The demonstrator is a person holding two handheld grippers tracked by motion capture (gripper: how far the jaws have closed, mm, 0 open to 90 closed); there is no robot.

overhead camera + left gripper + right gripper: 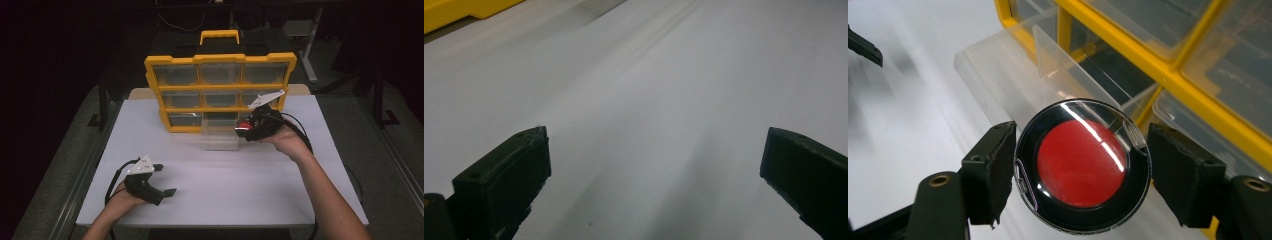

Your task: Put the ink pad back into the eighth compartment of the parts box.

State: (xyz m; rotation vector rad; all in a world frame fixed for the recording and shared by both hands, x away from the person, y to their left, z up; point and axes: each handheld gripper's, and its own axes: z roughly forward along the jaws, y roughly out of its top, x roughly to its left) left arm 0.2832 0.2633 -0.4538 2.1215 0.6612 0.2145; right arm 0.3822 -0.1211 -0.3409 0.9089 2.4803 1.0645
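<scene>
Right hand-held gripper (1081, 172) clamps one red compact (1082, 171); left hand-held gripper (654, 175) jaws apart; nine-drawer organizer (220, 90).

The white table (220, 185) lies bare across the lower and middle of the high view, open room between the two hands. The left gripper (164, 180) sits at lower left, jaws spread wide, with only bare tabletop ahead of it. At the upper centre the yellow drawer cabinet (220, 92) stands upright as a wall across the far edge. A clear drawer (220, 137) juts out from its bottom row onto the table. The right gripper (243, 127), clamped around a round red case (1082, 165), hangs just right of that drawer, close against the cabinet front. Bare strips of table run either side of the cabinet.
</scene>
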